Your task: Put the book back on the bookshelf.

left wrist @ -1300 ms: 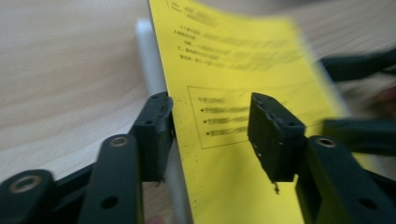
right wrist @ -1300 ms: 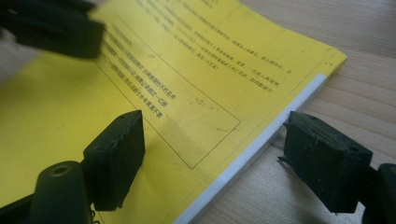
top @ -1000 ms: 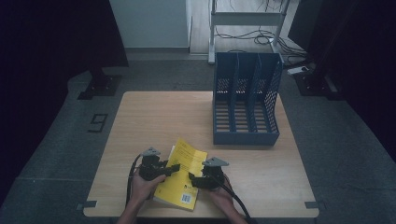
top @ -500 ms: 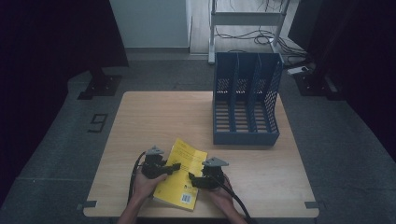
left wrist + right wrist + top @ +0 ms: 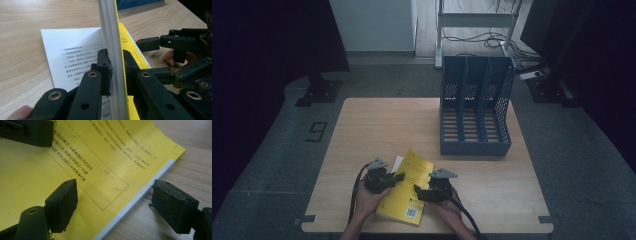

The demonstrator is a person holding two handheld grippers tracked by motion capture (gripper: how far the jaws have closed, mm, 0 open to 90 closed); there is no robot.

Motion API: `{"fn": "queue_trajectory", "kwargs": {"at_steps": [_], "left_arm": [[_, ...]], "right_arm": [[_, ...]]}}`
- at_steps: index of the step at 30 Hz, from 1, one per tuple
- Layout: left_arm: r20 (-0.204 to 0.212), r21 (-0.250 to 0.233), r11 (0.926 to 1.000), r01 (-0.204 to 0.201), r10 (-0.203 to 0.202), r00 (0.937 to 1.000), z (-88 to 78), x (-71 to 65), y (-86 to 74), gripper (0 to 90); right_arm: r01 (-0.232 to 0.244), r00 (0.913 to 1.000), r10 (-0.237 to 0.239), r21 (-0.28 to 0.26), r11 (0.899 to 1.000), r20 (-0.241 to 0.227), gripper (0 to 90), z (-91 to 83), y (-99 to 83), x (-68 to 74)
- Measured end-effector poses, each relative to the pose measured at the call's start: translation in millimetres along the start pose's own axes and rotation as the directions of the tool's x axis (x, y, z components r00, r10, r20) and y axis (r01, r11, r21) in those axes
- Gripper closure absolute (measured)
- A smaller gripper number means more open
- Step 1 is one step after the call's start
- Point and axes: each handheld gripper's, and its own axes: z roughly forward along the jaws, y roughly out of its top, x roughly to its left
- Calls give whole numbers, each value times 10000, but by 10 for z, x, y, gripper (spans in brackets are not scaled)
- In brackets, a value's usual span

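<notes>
A yellow paperback book [image 5: 414,167] lies near the table's front edge, between a person's two hands. My left gripper [image 5: 398,177] has just been closing and is now shut on the book: its pads clamp the yellow cover and a stack of pages [image 5: 110,30], which stand edge-on between the jaws. A white printed page [image 5: 72,50] lies flat beside them. My right gripper [image 5: 117,200] is open at the book's right side. One pad hovers over the yellow cover [image 5: 95,157], the other over bare wood past the book's edge.
A blue three-slot file rack [image 5: 475,115] stands upright at the back right of the wooden table [image 5: 377,130]. Beyond the table, the floor carries a metal stand and loose cables.
The left gripper's jaws have drawn together on the book's cover and pages. Both hands have stayed almost where they were.
</notes>
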Motion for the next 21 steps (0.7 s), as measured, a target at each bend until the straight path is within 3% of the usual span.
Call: {"fn": "queue_trajectory", "kwargs": {"at_steps": [15,21], "left_arm": [[-102,-359,9993,-99,96,9999,-15,-47,-9,814],[-49,-625,9974,-365,363,9993,-33,-77,-8,817]], "right_arm": [[-114,9994,114,-23,9999,-317,234,-17,1,-62],[-291,9986,288,-63,9996,-435,219,-26,-2,-79]]}}
